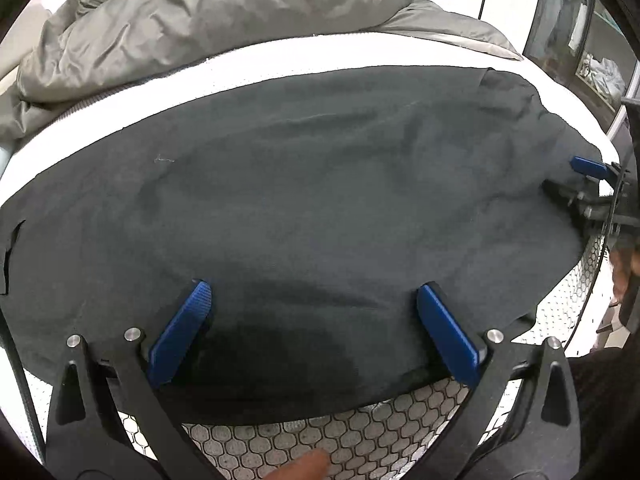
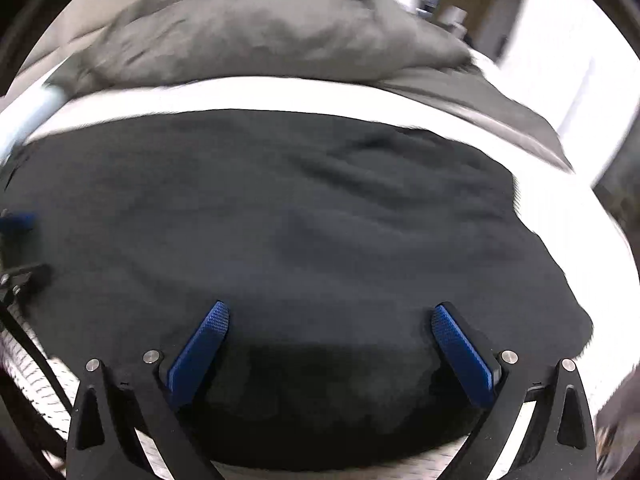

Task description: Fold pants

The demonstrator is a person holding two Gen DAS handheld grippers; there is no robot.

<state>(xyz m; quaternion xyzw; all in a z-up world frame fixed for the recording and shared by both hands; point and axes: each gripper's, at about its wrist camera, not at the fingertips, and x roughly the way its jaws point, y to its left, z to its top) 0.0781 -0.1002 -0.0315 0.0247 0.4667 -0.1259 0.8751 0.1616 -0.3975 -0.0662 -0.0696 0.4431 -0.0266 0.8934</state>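
Note:
The dark grey pants [image 1: 320, 184] lie spread flat across a white mattress [image 1: 304, 54]. They also fill the right wrist view [image 2: 304, 216], which is blurred. My left gripper [image 1: 316, 290] is open, its blue pads wide apart over the near edge of the pants. My right gripper [image 2: 330, 310] is open too, with its pads just above the near edge of the pants. The right gripper also shows at the far right of the left wrist view [image 1: 592, 168], at the pants' right end. The left gripper shows as a blue blur at the left edge of the right wrist view [image 2: 18, 220].
A crumpled grey duvet [image 1: 208, 12] is heaped at the back of the mattress [image 2: 360, 92]. The mattress side has a grey honeycomb cover [image 1: 360, 432] below the pants. A glass-fronted shelf [image 1: 580, 40] stands at the far right.

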